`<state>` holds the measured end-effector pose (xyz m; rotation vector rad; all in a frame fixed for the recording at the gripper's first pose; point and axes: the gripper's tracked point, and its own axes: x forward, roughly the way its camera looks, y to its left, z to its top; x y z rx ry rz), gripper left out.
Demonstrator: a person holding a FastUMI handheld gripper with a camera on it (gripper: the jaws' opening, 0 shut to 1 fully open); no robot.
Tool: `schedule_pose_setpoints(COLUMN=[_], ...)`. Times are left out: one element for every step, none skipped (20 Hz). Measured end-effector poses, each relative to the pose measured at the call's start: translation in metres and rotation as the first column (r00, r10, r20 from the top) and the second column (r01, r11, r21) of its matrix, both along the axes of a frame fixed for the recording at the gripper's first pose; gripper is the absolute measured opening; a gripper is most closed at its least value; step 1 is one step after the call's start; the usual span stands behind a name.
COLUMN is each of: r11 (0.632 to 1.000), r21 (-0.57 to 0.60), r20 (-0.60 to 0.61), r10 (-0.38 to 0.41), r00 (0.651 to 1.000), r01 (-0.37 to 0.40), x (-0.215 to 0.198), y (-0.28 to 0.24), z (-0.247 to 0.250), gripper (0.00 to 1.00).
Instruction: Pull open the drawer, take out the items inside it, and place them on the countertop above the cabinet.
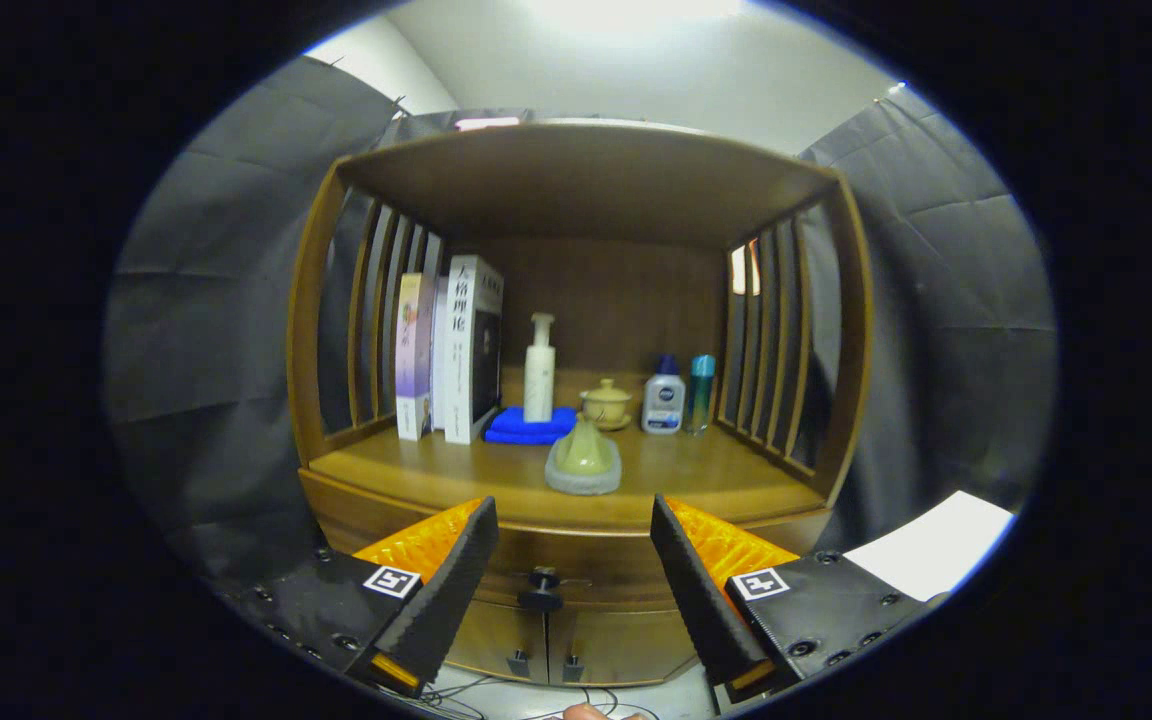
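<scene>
Facing a wooden cabinet, the gripper hovers wide and empty before the shut drawer's black knob. Upright books, a white pump bottle and small jars stand on the bench; drawer contents stay hidden.

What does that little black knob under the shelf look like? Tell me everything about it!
The knob is small, dark and round, with a wide flat cap on a thin stem, a bit like a mushroom. It sticks straight out from the brown wooden drawer front, just below the countertop. The drawer looks shut. The gripper is open, its fingers spread to either side of the knob. Nothing touches it.
</scene>
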<state>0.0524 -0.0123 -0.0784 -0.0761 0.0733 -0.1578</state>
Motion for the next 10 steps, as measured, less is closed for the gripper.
schedule_pose_setpoints(r11=[1.000,1.000,0.999,0.999,0.999,1.000,1.000,1.000,1.000,0.999], r21=[0.011,0.026,0.041,0.045,0.037,0.021,0.005,-0.004,0.004,0.023], r20=[0.015,0.037,0.064,0.099,0.131,0.141,0.147,0.155,0.169,0.191], r10=[-0.005,-0.010,-0.010,-0.002,0.001,0.000,-0.006,-0.020,-0.030,-0.029], r00=[1.000,0.999,0.998,0.995,0.991,0.990,0.989,0.988,0.985,0.981], r01=[0.005,0.010,0.007,-0.002,-0.006,-0.003,0.006,0.021,0.030,0.025], x=[-0.012,-0.022,-0.031,-0.039,-0.047,-0.054,-0.061,-0.070,-0.081,-0.091], y=[0.003,-0.001,-0.003,-0.004,-0.006,-0.010,-0.013,-0.018,-0.019,-0.017], z=[0.015,0.027,0.038,0.051,0.064,0.073,0.080,0.089,0.098,0.107], gripper=[0.97,0.97,0.97,0.97,0.97,0.97,0.97,0.97,0.97,0.97])
